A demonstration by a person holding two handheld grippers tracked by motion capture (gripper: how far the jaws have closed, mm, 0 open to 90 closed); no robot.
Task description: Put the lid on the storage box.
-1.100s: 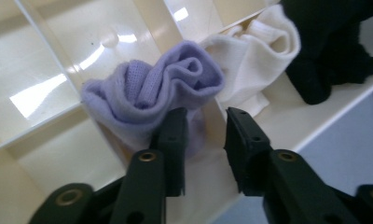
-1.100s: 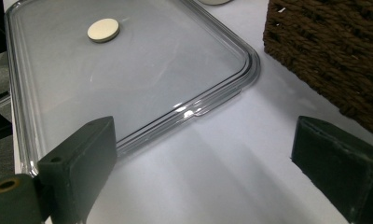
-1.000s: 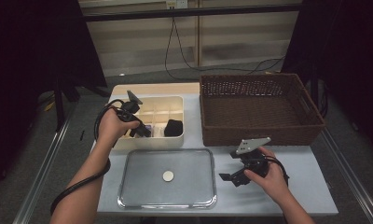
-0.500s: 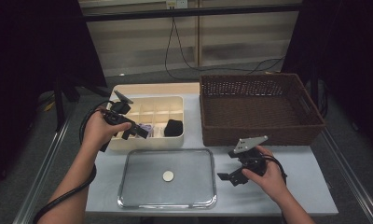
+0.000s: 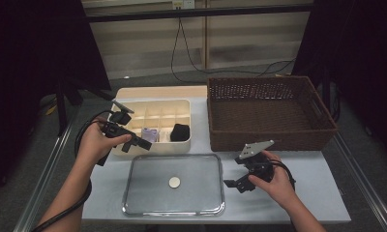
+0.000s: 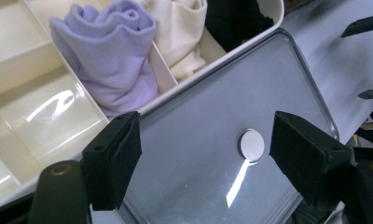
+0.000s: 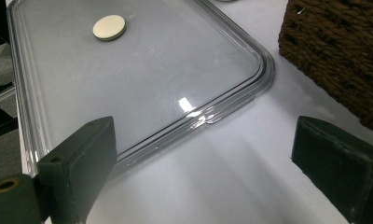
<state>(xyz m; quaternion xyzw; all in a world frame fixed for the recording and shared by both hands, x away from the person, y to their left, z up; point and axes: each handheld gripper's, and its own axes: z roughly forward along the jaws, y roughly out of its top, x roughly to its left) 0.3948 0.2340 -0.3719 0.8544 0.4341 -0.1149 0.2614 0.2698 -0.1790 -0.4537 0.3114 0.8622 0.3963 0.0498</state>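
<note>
The left gripper [image 5: 144,143], jaws just opened wide and empty, hangs over the near rim of the cream divided box [image 5: 133,108]; a rolled lilac cloth [image 6: 111,51] lies just beyond it. The right gripper [image 5: 231,183] gapes empty beside the clear lid [image 5: 148,193] on the white table [image 5: 322,193], dark room behind.

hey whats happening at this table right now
A person holds a gripper in each hand. The left gripper has just been opening, empty, at the front edge of a cream divided organizer box that holds a lilac rolled cloth, a cream one and a black one. The right gripper rests open beside the clear lid lying flat on the table.
</note>
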